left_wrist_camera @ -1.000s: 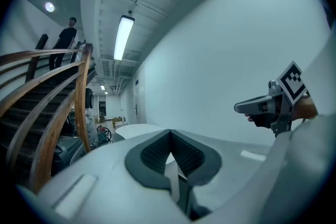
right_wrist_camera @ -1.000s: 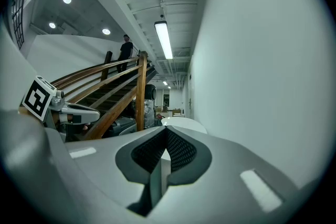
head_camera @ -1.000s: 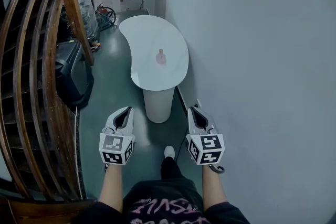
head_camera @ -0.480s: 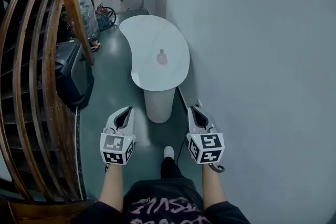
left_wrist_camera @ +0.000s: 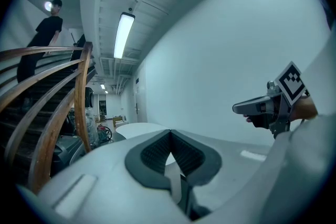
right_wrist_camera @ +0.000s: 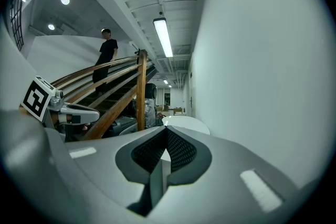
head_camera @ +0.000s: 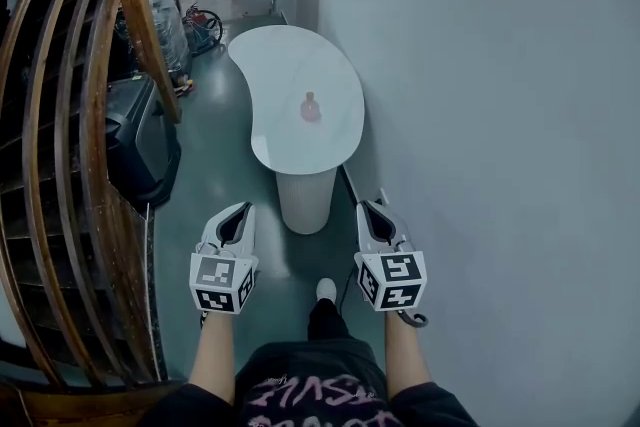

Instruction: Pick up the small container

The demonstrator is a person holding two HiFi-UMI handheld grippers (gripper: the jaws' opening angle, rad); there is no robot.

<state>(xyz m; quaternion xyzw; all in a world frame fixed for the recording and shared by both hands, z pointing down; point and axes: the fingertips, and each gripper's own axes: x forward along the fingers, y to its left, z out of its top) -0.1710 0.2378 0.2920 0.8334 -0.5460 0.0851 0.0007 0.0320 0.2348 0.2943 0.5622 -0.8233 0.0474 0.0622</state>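
Observation:
A small pink container (head_camera: 311,107) stands near the front end of a white kidney-shaped table (head_camera: 290,65), well ahead of me in the head view. My left gripper (head_camera: 238,213) and my right gripper (head_camera: 366,210) are held side by side at waist height, short of the table's pedestal. Both are shut with nothing between the jaws. In the left gripper view my left gripper (left_wrist_camera: 169,135) points down the corridor, with the right gripper (left_wrist_camera: 273,105) at its right. The right gripper view shows my right gripper (right_wrist_camera: 165,131) shut, and the table top (right_wrist_camera: 184,122) just beyond it.
A plain white wall (head_camera: 480,95) runs along the right. A curved wooden stair railing (head_camera: 70,115) and a dark case (head_camera: 140,140) line the left. A person (right_wrist_camera: 106,57) stands on the stairs. A narrow green floor strip (head_camera: 215,175) leads past the table's white pedestal (head_camera: 304,198).
The view has crept slightly forward toward the table. Both grippers keep their places and stay shut.

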